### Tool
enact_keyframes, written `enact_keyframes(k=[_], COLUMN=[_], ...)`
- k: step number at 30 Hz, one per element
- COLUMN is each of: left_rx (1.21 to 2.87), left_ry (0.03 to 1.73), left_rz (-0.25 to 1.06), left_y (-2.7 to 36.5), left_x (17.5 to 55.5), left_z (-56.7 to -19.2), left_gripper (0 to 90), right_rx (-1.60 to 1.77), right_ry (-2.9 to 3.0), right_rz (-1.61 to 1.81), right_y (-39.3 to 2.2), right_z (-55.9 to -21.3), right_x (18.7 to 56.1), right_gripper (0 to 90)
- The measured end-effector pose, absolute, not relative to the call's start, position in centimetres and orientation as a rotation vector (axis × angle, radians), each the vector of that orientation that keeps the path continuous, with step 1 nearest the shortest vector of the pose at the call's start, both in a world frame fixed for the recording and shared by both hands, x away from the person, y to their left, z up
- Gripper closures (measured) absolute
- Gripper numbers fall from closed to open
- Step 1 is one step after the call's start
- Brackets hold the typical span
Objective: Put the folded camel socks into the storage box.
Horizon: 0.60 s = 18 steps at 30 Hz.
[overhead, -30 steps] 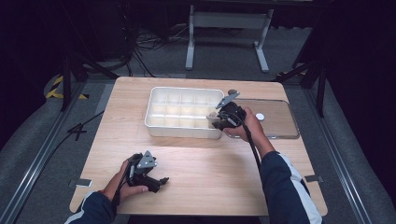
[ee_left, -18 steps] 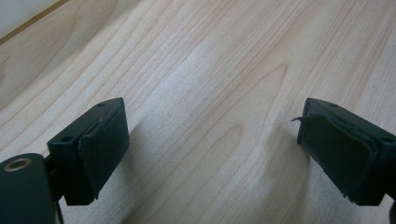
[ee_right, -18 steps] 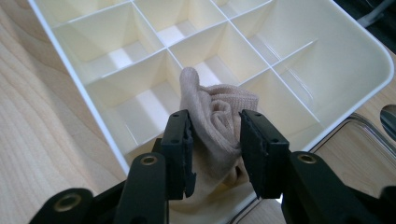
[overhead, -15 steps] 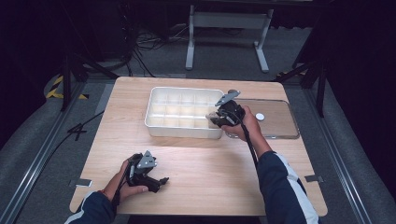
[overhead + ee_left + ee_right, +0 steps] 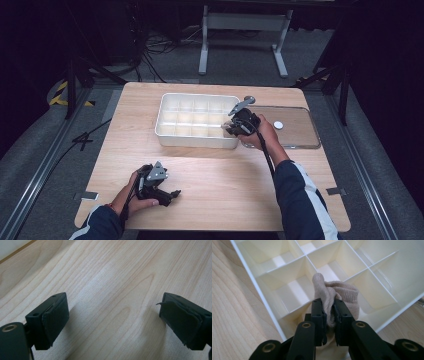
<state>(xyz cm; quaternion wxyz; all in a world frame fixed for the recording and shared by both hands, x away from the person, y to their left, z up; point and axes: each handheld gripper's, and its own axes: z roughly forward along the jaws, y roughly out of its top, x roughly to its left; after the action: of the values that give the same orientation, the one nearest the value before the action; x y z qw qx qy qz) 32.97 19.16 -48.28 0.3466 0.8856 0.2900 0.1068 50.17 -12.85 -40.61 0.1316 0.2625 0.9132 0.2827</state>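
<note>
Now the right gripper [image 5: 329, 315] has the sock [image 5: 337, 296] pinched over the tray [image 5: 196, 141]

Right at the tray's near right corner in the high view, the right gripper [image 5: 235, 127] sits at the rim – its jaws have just been closing, and in the right gripper view they stand clamped on a bunched beige sock, cloth squeezed between the pads. That sock hangs over a near-corner compartment of the white divided tray [image 5: 268, 307], its upper fold rising above the jaw tips. Beside the tray to the right lies the clear lid [image 5: 295, 129], flat on the table [image 5: 225, 180]. Meanwhile the left gripper [image 5: 167, 196] rests low near the table's front edge, well apart from the tray – its jaws stand wide apart in the left gripper view [image 5: 113, 315], bare wood between them
</note>
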Motion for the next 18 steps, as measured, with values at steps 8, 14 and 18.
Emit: enact_keyframes(k=[8,14,18], left_rx=[2.301,2.301,2.301], left_ry=[0.751,0.75,0.75], left_rz=[0.277,0.278,0.278], left_y=[19.2,19.2,19.2], left_x=[33.0,33.0,33.0], left_z=[-48.3,-48.3,-48.3], left_gripper=[9.1,9.1,9.1], right_rx=[0.773,0.81,0.813], right_ry=[2.724,2.759,2.792], right_rz=[0.691,0.668,0.628], right_y=[-11.8,-11.8,-11.8], right_z=[-41.1,-41.3,-41.7], right_x=[50.8,51.3,51.5], right_gripper=[81.3,81.5,81.6])
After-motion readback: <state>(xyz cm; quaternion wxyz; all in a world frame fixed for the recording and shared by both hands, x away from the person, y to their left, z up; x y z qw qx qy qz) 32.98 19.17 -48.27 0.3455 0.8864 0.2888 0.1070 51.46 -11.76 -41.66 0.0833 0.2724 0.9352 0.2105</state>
